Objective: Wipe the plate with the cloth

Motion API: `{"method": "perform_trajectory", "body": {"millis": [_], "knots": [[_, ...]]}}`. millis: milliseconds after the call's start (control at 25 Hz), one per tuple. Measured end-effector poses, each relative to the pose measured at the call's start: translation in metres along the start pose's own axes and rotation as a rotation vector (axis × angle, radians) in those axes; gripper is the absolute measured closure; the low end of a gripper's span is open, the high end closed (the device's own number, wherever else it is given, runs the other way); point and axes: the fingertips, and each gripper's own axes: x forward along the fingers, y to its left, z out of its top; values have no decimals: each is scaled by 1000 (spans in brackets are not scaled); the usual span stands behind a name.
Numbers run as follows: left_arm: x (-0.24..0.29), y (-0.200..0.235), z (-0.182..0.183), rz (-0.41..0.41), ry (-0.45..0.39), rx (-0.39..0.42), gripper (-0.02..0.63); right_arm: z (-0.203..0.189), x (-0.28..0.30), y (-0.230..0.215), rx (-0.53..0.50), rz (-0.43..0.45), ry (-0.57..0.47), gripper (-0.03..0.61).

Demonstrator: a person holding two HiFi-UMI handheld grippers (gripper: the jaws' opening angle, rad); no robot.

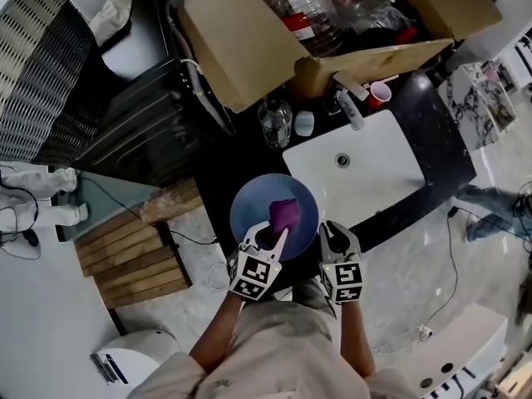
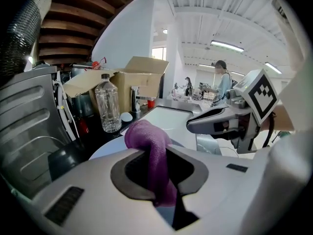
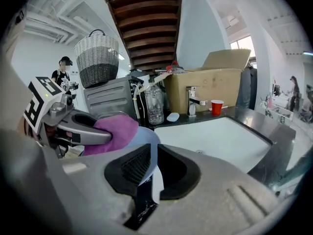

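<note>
Fingers of the left gripper (image 2: 157, 173) pinched tight on a purple fleecy cloth (image 2: 146, 141), which bunches up above them and hangs a little below. Head view: left gripper (image 1: 274, 235) reaches in from the person's side, and the cloth (image 1: 284, 213) sits on the face of a round pale-blue plate (image 1: 249, 202). Whether it presses flat cannot be told. Right gripper (image 3: 149, 173) fingers closed on the plate (image 3: 146, 141) rim, the thin edge running between the dark pads. Same gripper in the head view (image 1: 332, 233) at the plate's right side. Plate held at the near left corner of the white rectangular sink basin (image 1: 374, 173), overlapping that corner. Beyond the sink's far left corner, on the black counter, stands a clear plastic bottle (image 1: 275, 121). At the sink's far rim, a chrome tap (image 1: 349, 106) with a small red cup (image 1: 379, 94) just beside it. Behind the sink's far edge, a large open cardboard box (image 1: 241, 40).
</note>
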Motion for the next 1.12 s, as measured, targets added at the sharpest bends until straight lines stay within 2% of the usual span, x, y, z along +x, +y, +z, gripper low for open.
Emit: {"method": "perform_trajectory", "body": {"millis": [360,680,1120], "knots": [[31,-5,-12,-17,80,-6,554,-18,29,-6,2,60,70,535],[54,-8,-23,-38,147,20,554,-28,50,-14,12,86,104,525],[79,-6,-24,-67,169,53,554,-31,64,-13,30,133,112,508]]}}
